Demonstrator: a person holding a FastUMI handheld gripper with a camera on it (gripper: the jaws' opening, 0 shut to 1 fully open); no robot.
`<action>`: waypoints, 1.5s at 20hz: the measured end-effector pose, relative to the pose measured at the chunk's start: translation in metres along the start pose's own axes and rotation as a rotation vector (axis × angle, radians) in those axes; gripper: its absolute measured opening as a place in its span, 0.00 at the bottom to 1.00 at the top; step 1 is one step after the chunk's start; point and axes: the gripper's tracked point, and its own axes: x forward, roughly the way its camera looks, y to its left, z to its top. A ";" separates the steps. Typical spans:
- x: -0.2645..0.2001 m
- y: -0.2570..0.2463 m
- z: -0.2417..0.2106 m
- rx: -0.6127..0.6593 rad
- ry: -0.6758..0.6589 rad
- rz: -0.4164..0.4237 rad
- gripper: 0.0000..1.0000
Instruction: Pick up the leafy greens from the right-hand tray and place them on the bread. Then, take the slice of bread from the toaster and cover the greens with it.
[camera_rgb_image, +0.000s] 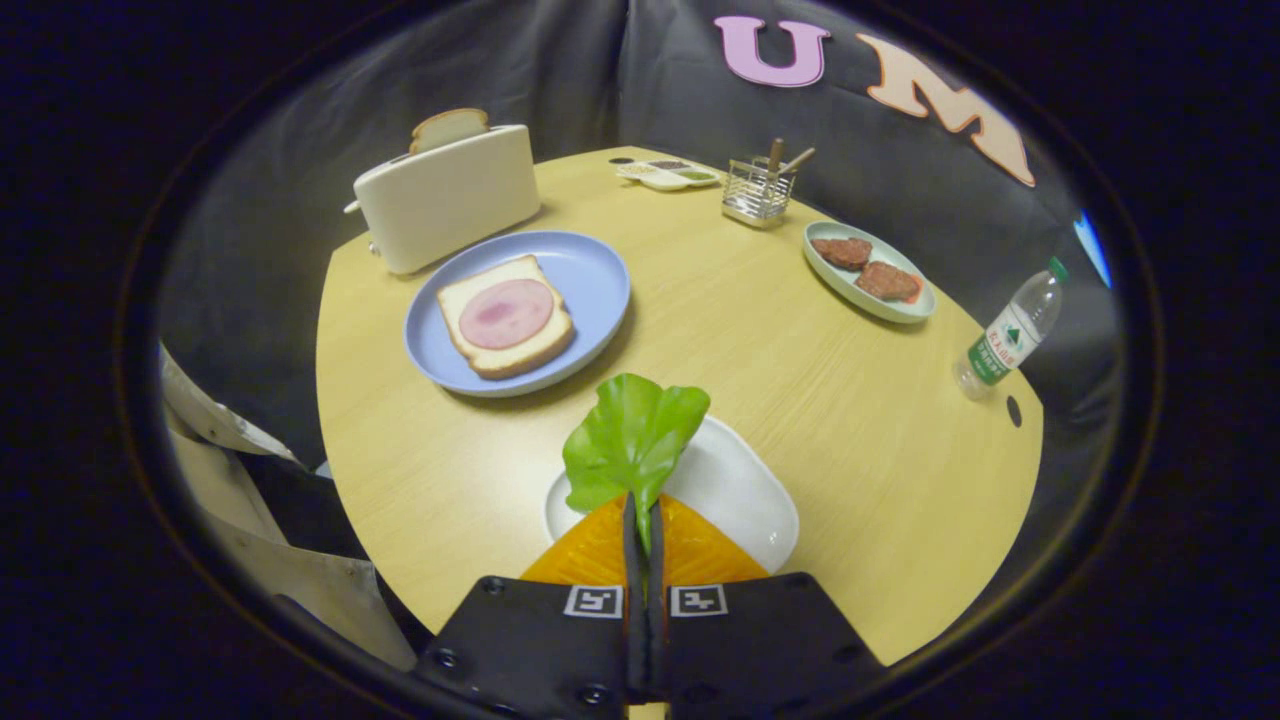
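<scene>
**One leaf in the grip, bread ahead and to the left**

One leaf of leafy greens (634, 440) stands pinched by its stem between the fingers of my hand-held gripper (643, 520), which are closed almost flat together on it. The leaf's long axis runs straight forward along the fingers, its broad end fanning out just beyond their tips. Under it lies the white tray (745, 495), near the edge of the counter (760, 330); whether the leaf touches the tray I cannot tell.

My target, the bread (505, 315), lies on the blue plate (590, 275) with a round slice of ham (506, 313) on top. It sits beyond the fingertips and off to the left, apart from the tray. The coming move, as I judge it, is a carry forward and leftward until the leaf hangs over the ham.

Behind the plate stands the toaster (450, 195), with the second slice of bread (450, 128) upright in its slot, still to be fetched.
</scene>
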 end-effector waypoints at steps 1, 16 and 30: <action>-0.003 0.003 0.003 0.002 -0.006 -0.001 0.04; -0.013 0.060 0.071 -0.033 -0.094 0.014 0.04; 0.021 0.113 0.121 -0.084 -0.115 0.084 0.04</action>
